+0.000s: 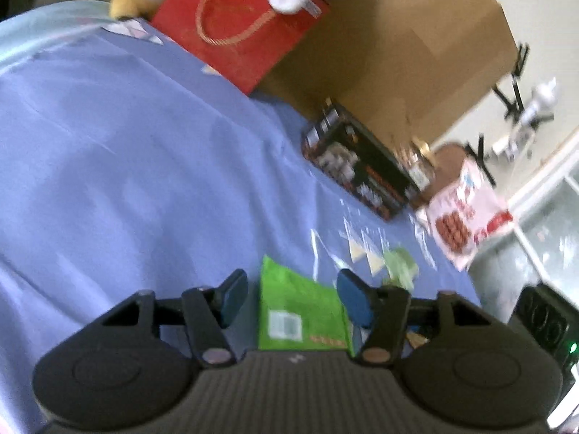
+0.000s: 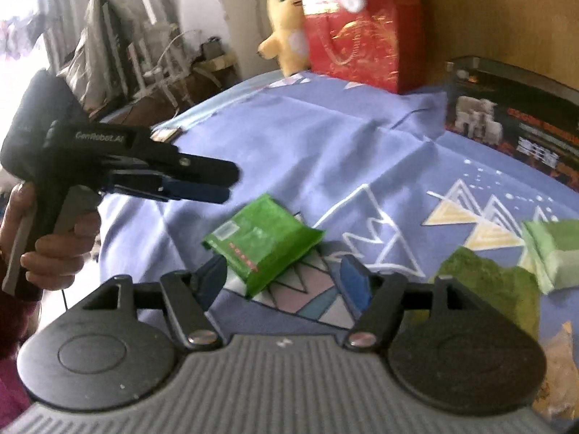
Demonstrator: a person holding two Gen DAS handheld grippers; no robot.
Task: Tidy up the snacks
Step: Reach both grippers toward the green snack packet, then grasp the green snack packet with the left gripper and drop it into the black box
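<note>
The green snack packet (image 2: 263,240) lies flat on the blue patterned cloth (image 2: 325,144), which seems to cover a bed, though its edges are mostly cut off. In the right wrist view the right gripper (image 2: 282,276) has its jaws spread wide; the packet sits just ahead, between the fingertips, and neither pad presses on it. The left gripper (image 1: 291,298) also stands open, about half way, with the same packet (image 1: 300,311) between its fingers, its near end hidden under the gripper body. Whether the right-hand pad touches the packet is blurred. Seen from the right wrist, the left gripper (image 2: 202,181) is side-on in a hand (image 2: 47,249), above the cloth.

Toward the cloth's right edge lie more green packets (image 2: 550,253), cut off and smeared. A black box (image 2: 514,115), a red gift bag (image 2: 362,36) and a yellow plush toy (image 2: 286,29) stand along the far edge. A white-and-red snack bag (image 1: 466,213) is too blurred to read.
</note>
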